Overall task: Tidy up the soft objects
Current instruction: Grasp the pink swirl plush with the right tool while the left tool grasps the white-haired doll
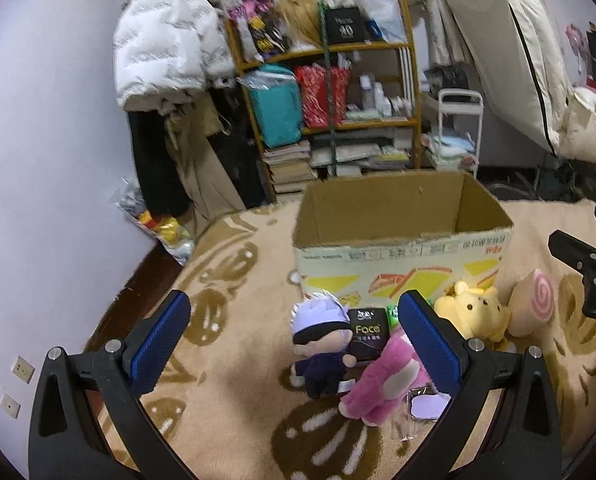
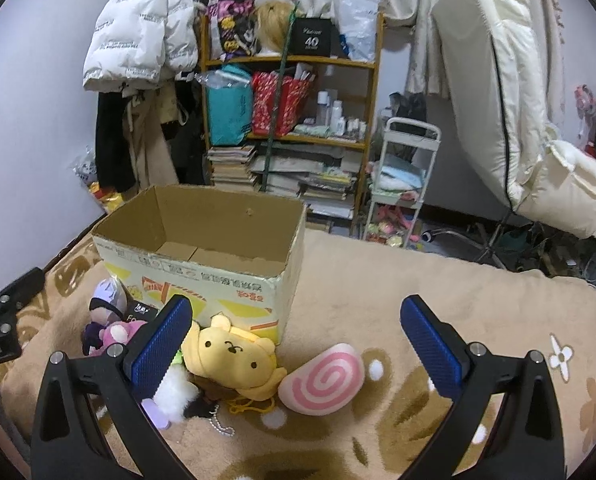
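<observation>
— What's along that back wall?

— A wooden shelf (image 2: 290, 60) crammed with bags, bottles and stacked books (image 2: 232, 164). A white puffer jacket (image 2: 138, 28) hangs to its left.

— And to the right?

— A small white cart (image 2: 407, 160), then a cream mattress (image 2: 493, 92) leaning upright. A tan patterned blanket (image 2: 417, 300) covers the surface in front.

light: dim, even indoor | shadows: soft | focus: slightly soft | edges: strong fisheye bending, black corners

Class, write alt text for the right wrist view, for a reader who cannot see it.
The open right gripper hovers over a yellow bear plush and a pink swirl cushion lying on a beige patterned rug. Behind them an open cardboard box appears empty; cluttered shelves stand beyond.
</observation>
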